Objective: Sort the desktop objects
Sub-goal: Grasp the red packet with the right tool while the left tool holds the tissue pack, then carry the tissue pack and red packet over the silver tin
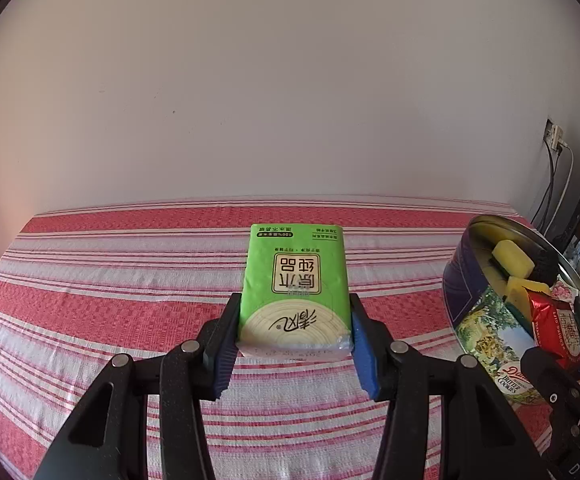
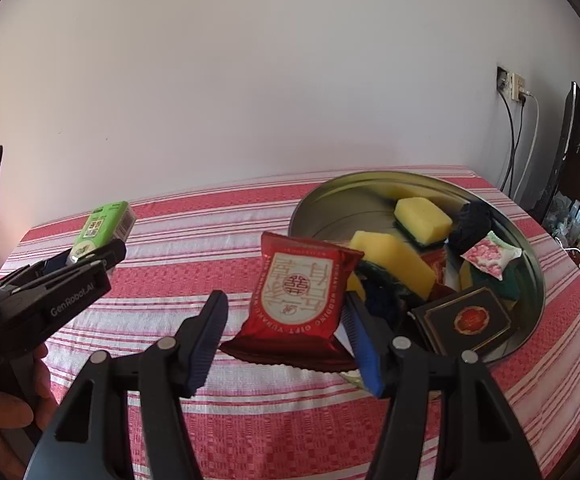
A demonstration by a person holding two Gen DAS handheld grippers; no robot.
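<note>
My left gripper [image 1: 293, 330] is shut on a green tissue pack [image 1: 295, 292] and holds it above the striped cloth; it also shows in the right wrist view [image 2: 102, 224]. My right gripper [image 2: 286, 330] stands open around a red snack packet [image 2: 300, 296]. The packet touches the right finger, apart from the left one; whether it is held or resting on the tin's edge I cannot tell. The round cookie tin [image 2: 530, 280] holds yellow sponges [image 2: 422, 216], a dark box [image 2: 466, 318], a pink sachet [image 2: 490, 256] and dark cloth. The tin also shows in the left wrist view [image 1: 486, 312].
The table wears a red and white striped cloth [image 1: 90, 300]. A white wall stands behind. At the far right are a wall socket with cables [image 2: 516, 88] and a dark monitor [image 2: 578, 152]. A bare hand [image 2: 2, 412] holds the left gripper.
</note>
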